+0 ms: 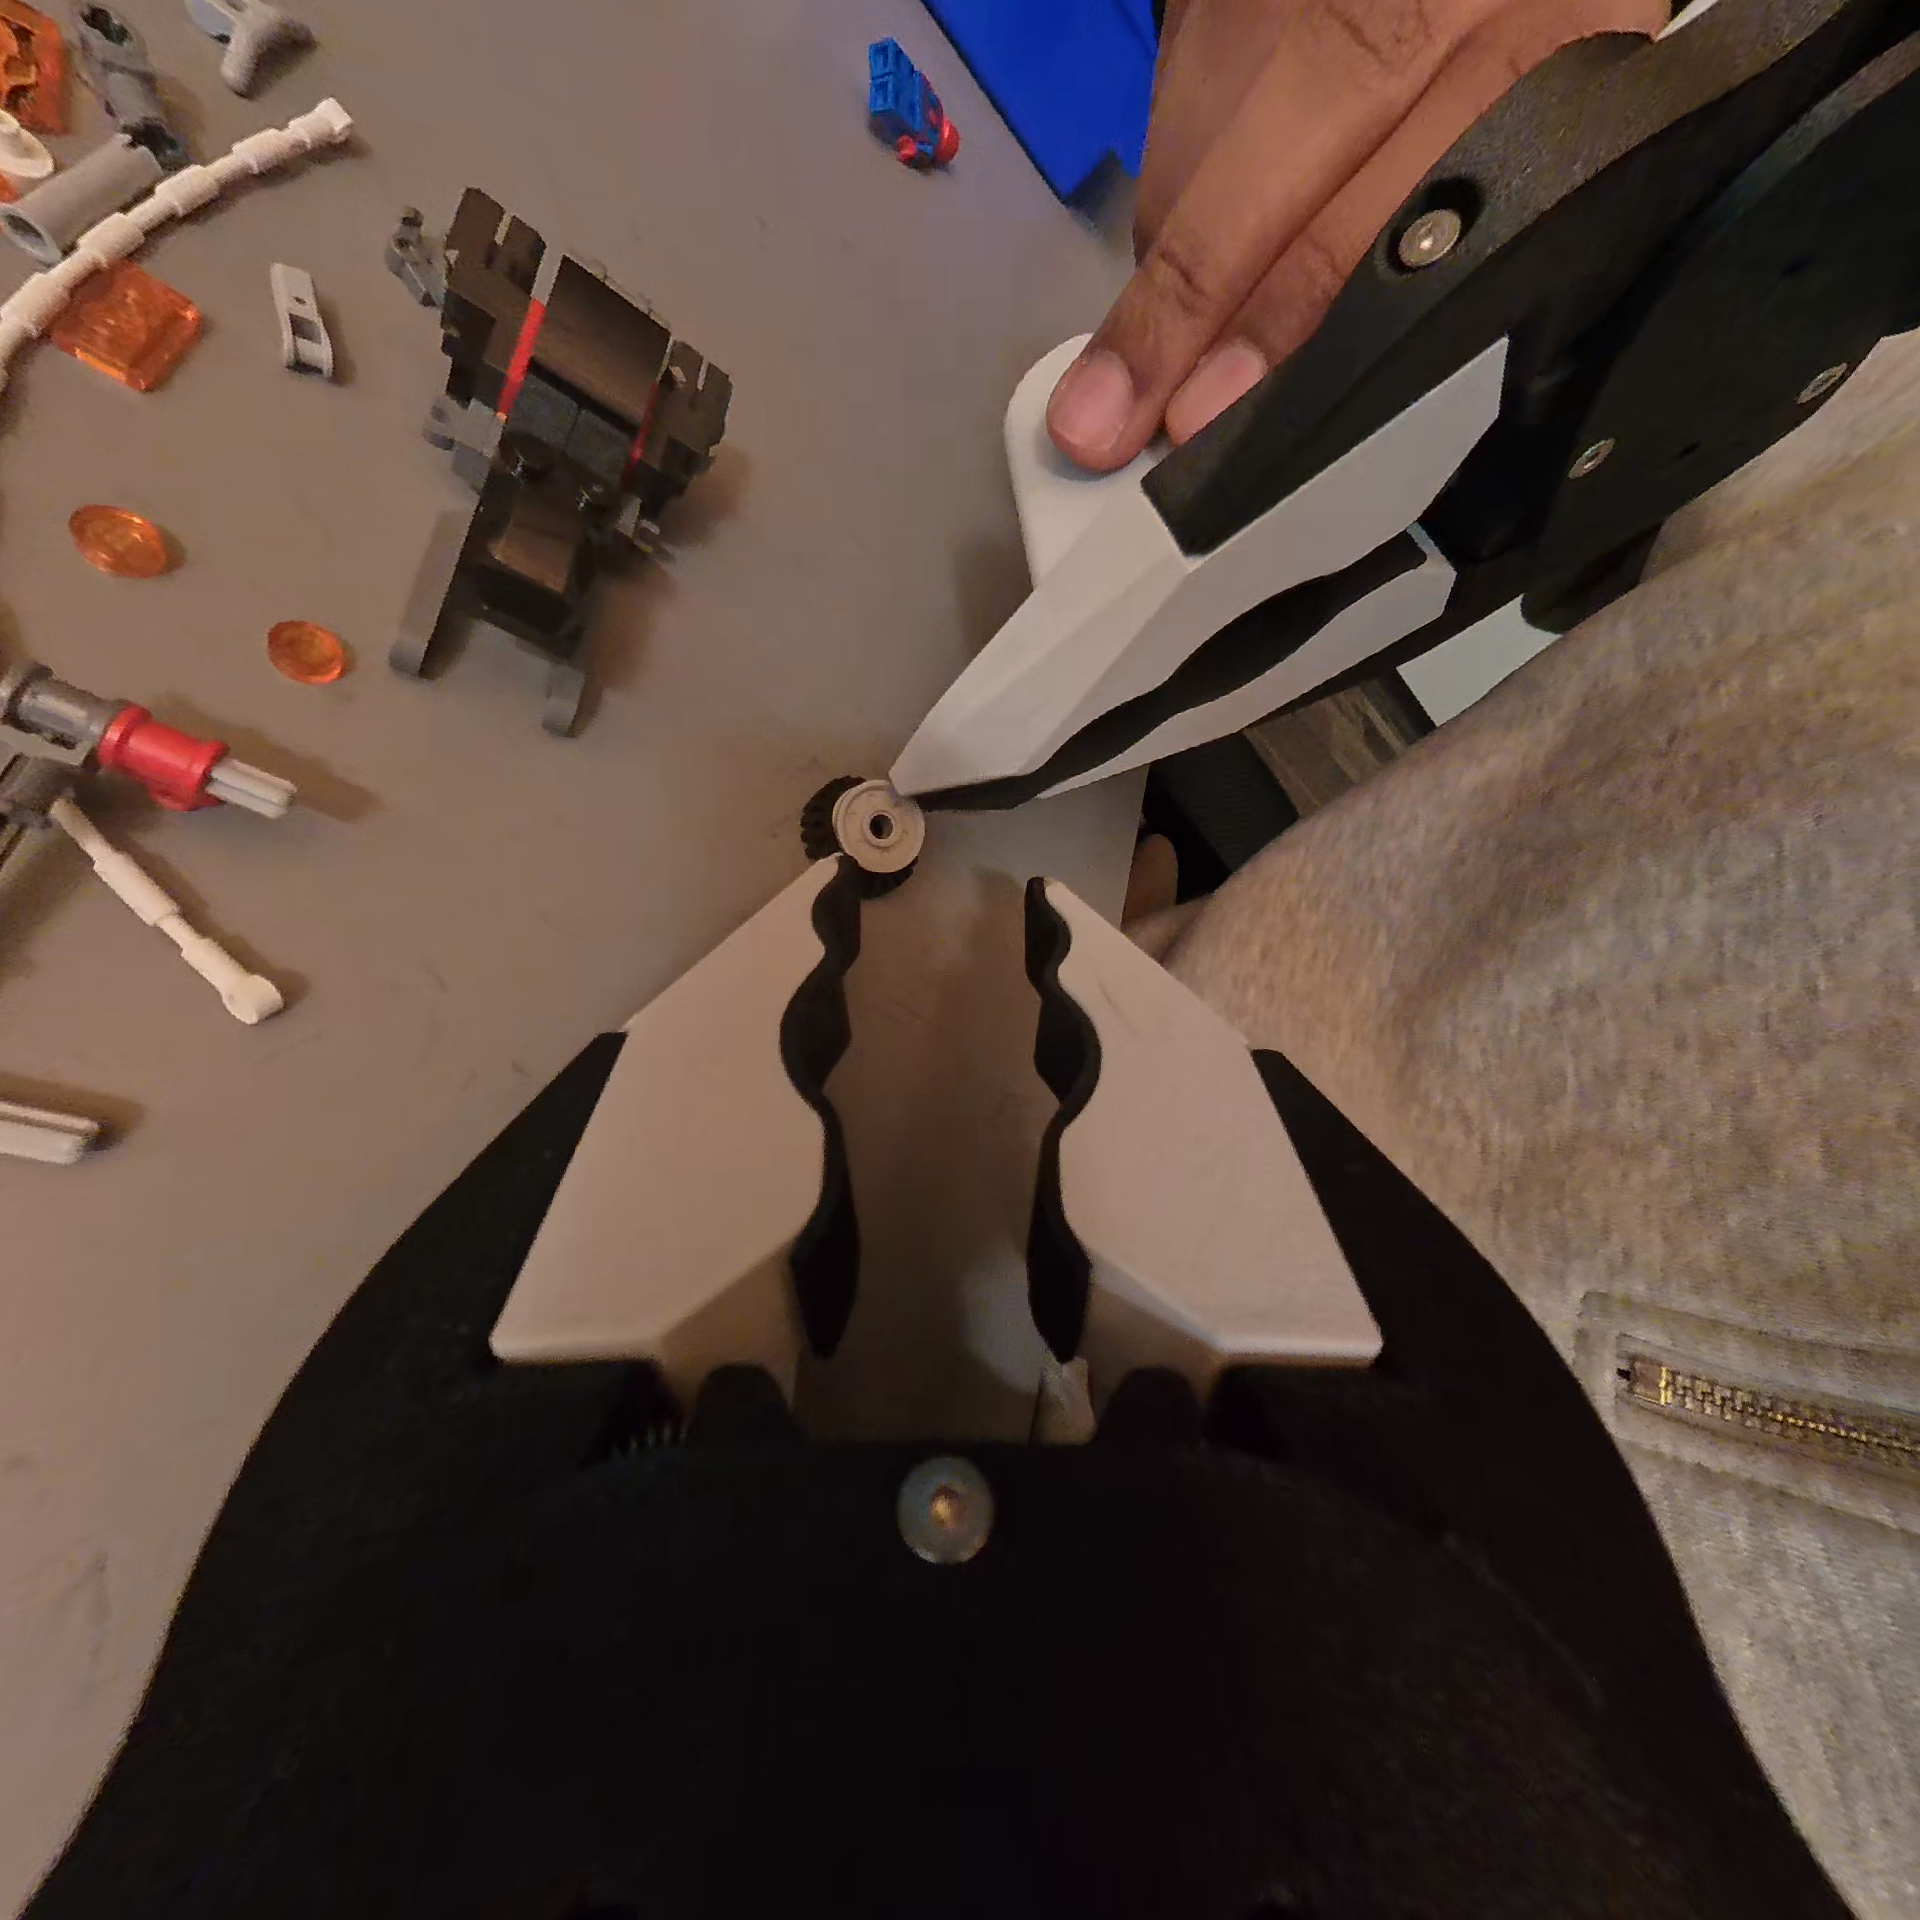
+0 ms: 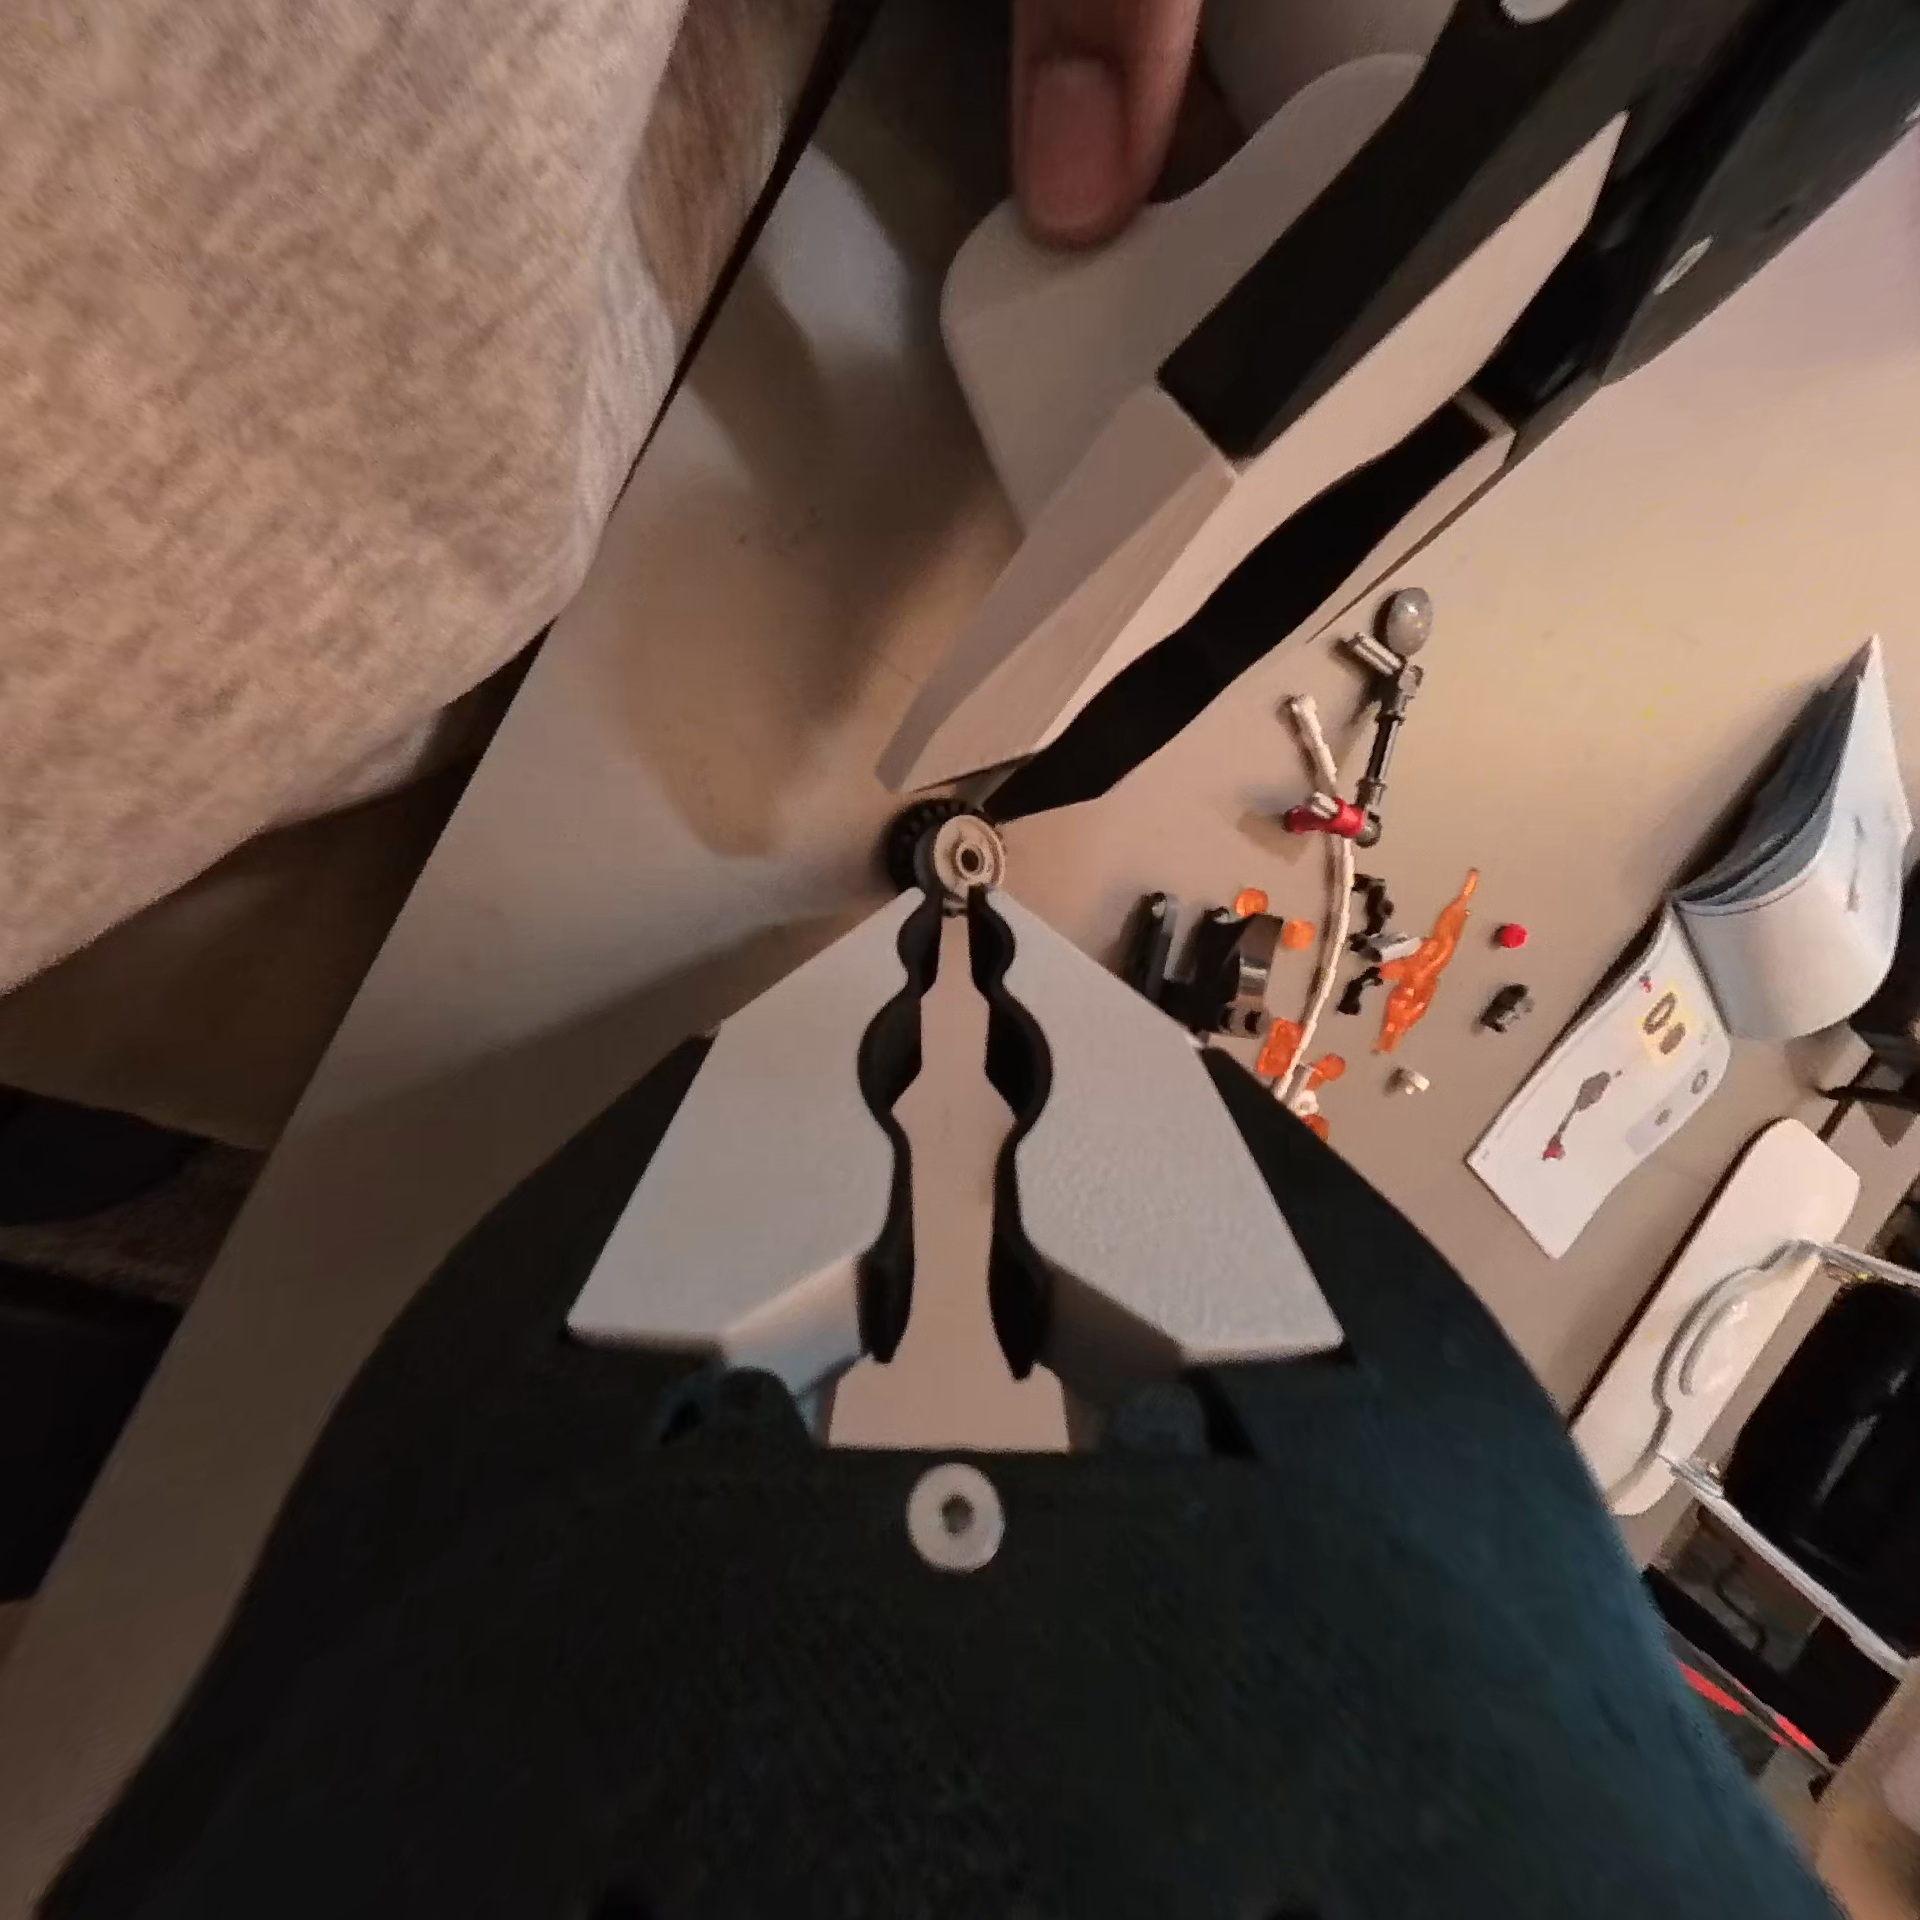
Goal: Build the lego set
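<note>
Wheel (image 1: 878,829) on table (image 1: 623,935), pinched at its edge by right gripper (image 2: 958,902); left gripper (image 1: 935,883) jaws apart, one tip touching it.

Lighting is warm, indoor and moderate in both views. Soft shadows fall beside the loose parts on the worktop (image 1: 644,935). The right wrist view is yellower and softly blurred, worst on the fabric (image 2: 260,416) at upper left. Wide-angle distortion bends both frames at the edges. No strong glare. Black housings show little detail.
</note>
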The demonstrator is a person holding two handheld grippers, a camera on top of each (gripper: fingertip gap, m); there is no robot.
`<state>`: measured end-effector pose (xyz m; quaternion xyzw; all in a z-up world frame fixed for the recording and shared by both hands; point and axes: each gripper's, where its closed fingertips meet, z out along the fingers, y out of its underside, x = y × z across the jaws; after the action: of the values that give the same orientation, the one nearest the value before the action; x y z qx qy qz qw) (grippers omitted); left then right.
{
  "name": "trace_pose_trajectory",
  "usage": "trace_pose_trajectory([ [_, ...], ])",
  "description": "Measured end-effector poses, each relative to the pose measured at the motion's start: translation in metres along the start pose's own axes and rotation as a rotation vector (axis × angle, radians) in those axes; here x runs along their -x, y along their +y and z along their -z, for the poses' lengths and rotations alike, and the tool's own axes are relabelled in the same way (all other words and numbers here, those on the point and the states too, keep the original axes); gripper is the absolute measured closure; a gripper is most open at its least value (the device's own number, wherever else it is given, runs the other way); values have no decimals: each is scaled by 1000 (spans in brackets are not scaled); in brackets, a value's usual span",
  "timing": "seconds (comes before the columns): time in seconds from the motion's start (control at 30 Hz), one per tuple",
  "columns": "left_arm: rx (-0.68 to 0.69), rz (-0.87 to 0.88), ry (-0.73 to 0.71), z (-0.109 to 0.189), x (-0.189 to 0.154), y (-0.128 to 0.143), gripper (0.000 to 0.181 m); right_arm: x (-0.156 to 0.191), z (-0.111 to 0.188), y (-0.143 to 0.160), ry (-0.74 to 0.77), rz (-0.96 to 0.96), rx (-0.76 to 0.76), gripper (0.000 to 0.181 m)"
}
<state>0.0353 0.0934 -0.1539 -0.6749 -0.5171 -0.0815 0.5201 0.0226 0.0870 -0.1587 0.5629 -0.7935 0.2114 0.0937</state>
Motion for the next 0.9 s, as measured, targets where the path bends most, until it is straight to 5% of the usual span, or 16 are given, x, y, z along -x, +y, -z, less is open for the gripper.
trace_pose_trajectory([
  [0.9,-1,8,-20,0,3,0,155,7,-4,-4,-124,-47,25,181],
])
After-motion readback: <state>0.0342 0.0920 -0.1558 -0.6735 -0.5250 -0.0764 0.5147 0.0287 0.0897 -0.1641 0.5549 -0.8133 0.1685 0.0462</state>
